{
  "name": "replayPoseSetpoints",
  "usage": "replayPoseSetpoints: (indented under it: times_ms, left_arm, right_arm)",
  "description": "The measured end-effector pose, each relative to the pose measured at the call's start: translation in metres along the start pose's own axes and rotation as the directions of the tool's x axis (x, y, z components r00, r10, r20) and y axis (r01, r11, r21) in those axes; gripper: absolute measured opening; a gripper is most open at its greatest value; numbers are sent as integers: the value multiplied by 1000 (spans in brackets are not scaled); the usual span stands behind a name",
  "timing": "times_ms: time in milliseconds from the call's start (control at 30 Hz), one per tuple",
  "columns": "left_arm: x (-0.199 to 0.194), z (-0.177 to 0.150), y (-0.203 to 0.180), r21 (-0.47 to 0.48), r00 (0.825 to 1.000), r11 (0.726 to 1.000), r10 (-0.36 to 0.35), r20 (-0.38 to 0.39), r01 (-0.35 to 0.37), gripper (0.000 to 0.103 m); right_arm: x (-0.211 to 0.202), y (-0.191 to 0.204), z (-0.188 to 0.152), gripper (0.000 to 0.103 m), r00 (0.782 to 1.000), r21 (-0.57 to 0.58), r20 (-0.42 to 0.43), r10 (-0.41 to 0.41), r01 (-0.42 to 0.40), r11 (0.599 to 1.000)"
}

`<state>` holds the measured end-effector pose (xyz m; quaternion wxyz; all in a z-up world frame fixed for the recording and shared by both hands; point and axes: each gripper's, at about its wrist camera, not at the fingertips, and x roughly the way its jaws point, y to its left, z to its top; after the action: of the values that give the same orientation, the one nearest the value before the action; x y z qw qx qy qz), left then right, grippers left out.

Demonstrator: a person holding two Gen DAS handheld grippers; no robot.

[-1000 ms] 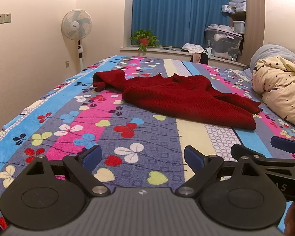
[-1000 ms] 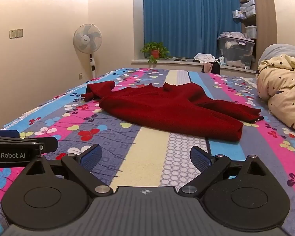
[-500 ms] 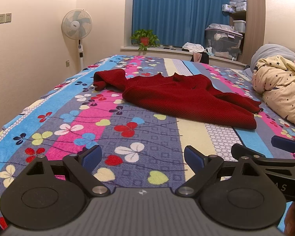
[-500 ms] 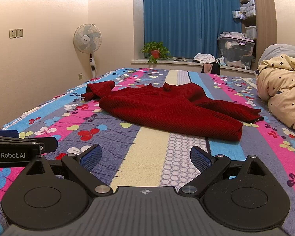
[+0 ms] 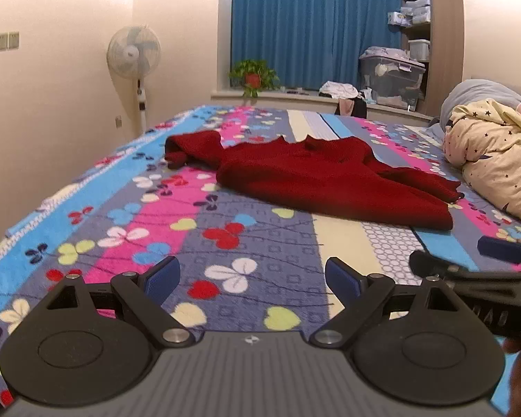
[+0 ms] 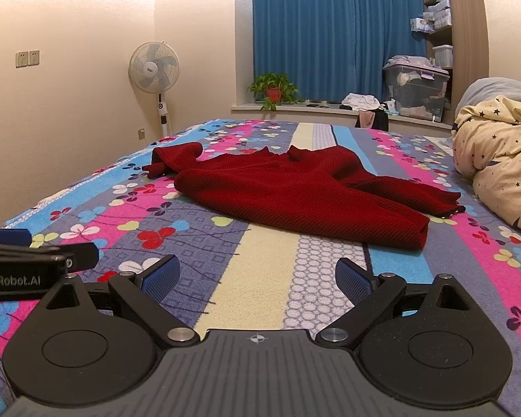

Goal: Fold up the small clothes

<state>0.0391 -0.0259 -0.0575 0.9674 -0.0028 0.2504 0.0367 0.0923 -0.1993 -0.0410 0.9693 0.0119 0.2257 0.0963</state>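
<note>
A dark red knit sweater point(image 5: 323, 177) lies spread on the flowered bedspread point(image 5: 225, 260), one sleeve bunched at the far left, the other reaching right. It also shows in the right wrist view point(image 6: 295, 194). My left gripper point(image 5: 253, 278) is open and empty, low over the bedspread, well short of the sweater. My right gripper point(image 6: 257, 276) is open and empty, also short of the sweater's near hem. Each gripper shows at the edge of the other's view.
A cream star-print duvet point(image 5: 496, 160) is heaped at the bed's right side. A standing fan point(image 5: 134, 52) is by the left wall. A potted plant point(image 5: 253, 76), clothes and a storage bin point(image 5: 392, 76) sit on the window ledge beyond the bed.
Both grippers have shifted very slightly toward the sweater. The sweater has not moved and both grippers stay open.
</note>
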Motion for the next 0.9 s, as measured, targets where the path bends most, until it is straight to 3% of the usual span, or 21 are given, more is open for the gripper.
replayPoseSetpoints:
  times_ms: [33,133,200,267,367,433,533,600,667,900]
  left_arm:
    - [0,-2,0,16,1000,1000,7,12,-7,91]
    - [3,-4,1,42,1000,999,9,15,-10,74]
    - [7,-4,5,40,1000,999,-1,5,0,62]
    - [13,-3,7,33,1000,999,-10,-24,11,45]
    - [29,8,6,44,997,998,-37,-64,40,34]
    - [40,19,1,67,998,997,-35,-55,38,34]
    - [70,44,-11,107,999,993,-37,-31,40,34]
    - [98,63,-20,140,999,990,-30,-19,33,34]
    - [130,82,-28,174,1000,985,-11,-11,13,34]
    - [265,132,-51,237,999,971,40,-28,-32,38]
  right_arm:
    - [-1,-1,0,89,1000,1,3,-4,4,1000]
    - [-2,-6,5,67,1000,25,9,5,-5,1000]
    - [-2,-16,8,30,999,57,22,28,-30,998]
    - [0,-28,11,15,999,102,24,35,-38,994]
    - [-2,-44,17,15,1000,139,10,17,-19,990]
    - [1,-53,21,16,1000,147,-28,9,-5,989]
    - [4,-68,24,30,997,183,-71,33,-19,983]
    - [3,-76,25,43,997,209,-70,32,-16,978]
    - [3,-83,26,48,995,226,-94,20,2,974]
    - [18,-104,20,51,989,282,-129,68,-29,959]
